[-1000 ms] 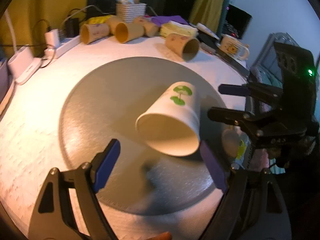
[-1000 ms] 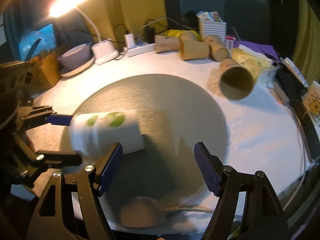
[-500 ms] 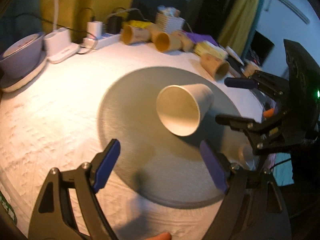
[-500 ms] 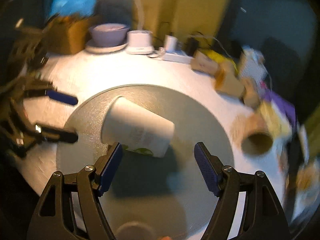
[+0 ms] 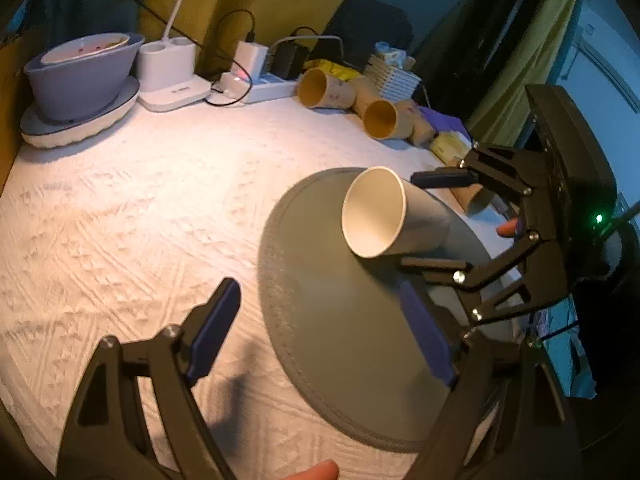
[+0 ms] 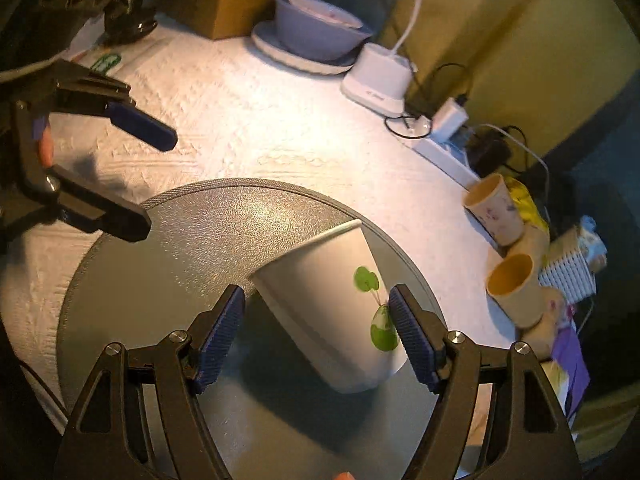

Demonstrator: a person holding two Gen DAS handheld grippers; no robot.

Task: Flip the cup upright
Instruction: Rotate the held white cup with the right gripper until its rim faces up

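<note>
A white paper cup (image 6: 334, 304) with green leaf prints lies on its side on a round grey tray (image 6: 160, 280). Its base end sits between the wide-open fingers of my right gripper (image 6: 316, 338); I cannot tell whether the pads touch it. In the left wrist view the cup's open mouth (image 5: 374, 212) faces the camera, with the right gripper (image 5: 436, 220) around its far end. My left gripper (image 5: 320, 332) is open and empty, over the tray's left edge (image 5: 280, 320), short of the cup.
Several brown paper cups (image 5: 326, 88) lie at the back of the white textured tablecloth (image 5: 120, 200). A grey bowl on a plate (image 5: 80, 76), a white lamp base (image 5: 172, 76) and a power strip (image 5: 256, 84) stand along the back. A cardboard box (image 6: 216, 0) sits far left.
My right gripper has swung round behind the cup, so its base now lies between the fingers. My left gripper has pulled back left, off the cup, and the cup has turned on the tray.
</note>
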